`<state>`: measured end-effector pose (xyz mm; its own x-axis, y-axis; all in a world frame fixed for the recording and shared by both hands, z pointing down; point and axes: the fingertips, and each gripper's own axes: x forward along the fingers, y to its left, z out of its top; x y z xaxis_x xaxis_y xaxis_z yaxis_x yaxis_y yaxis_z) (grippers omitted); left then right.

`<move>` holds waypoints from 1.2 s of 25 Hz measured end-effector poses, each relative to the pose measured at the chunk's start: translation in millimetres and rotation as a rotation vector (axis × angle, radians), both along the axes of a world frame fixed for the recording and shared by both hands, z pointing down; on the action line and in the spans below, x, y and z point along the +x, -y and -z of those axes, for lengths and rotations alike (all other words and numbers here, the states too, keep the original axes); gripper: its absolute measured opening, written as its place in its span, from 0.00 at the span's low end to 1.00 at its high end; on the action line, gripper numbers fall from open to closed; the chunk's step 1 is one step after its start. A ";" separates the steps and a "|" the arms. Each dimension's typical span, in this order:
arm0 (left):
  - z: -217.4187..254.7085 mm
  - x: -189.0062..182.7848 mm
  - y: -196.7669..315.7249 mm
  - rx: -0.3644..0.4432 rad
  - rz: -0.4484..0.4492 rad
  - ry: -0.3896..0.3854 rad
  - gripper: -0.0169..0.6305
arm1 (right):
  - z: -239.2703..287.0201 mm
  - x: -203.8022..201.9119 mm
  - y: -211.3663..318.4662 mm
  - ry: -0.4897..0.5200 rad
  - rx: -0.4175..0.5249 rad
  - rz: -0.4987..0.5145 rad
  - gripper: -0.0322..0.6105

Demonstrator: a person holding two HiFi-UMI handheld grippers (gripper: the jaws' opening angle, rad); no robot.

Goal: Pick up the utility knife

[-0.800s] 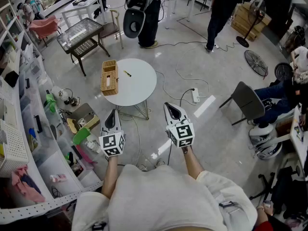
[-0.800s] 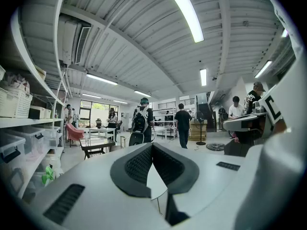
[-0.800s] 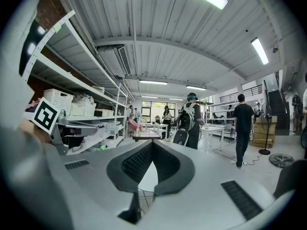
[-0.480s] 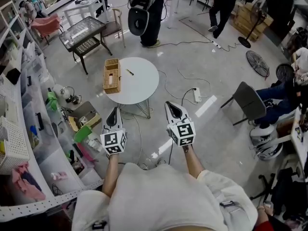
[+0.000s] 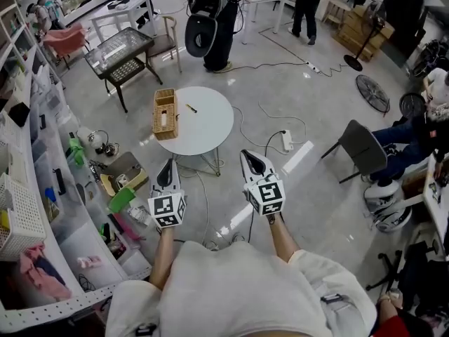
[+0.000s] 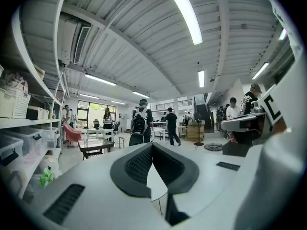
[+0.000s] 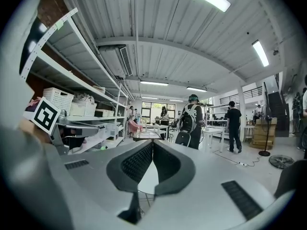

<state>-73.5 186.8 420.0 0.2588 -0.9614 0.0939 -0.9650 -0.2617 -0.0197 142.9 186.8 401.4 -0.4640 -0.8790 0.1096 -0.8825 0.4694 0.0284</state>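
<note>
The utility knife (image 5: pixel 190 109) lies on the round white counter (image 5: pixel 212 132), near the wicker basket (image 5: pixel 165 114) and well ahead of both tools. The left tool (image 5: pixel 167 163) and right tool (image 5: pixel 248 154) are pressed together, empty. I'd say step closer, spread one tool, and straddle the knife's narrow body.

you'll find the utility knife (image 5: pixel 191 109) as a small, slim yellow-and-dark sliver lying flat on the round white table (image 5: pixel 214 128), a little toward eleven o'clock of its middle. it slants from ten to four o'clock, near the wicker basket (image 5: pixel 165 114) on its three o'clock side, not touching it.
</note>
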 end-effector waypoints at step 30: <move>-27.5 -28.2 139.8 -0.025 0.009 0.012 0.06 | -33.9 -27.7 136.5 0.014 -0.038 0.008 0.10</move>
<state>-101.8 47.0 447.5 0.2491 -0.9608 0.1214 -0.9669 -0.2538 -0.0248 115.1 50.3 435.2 -0.4725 -0.8707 0.1366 -0.8791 0.4767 -0.0021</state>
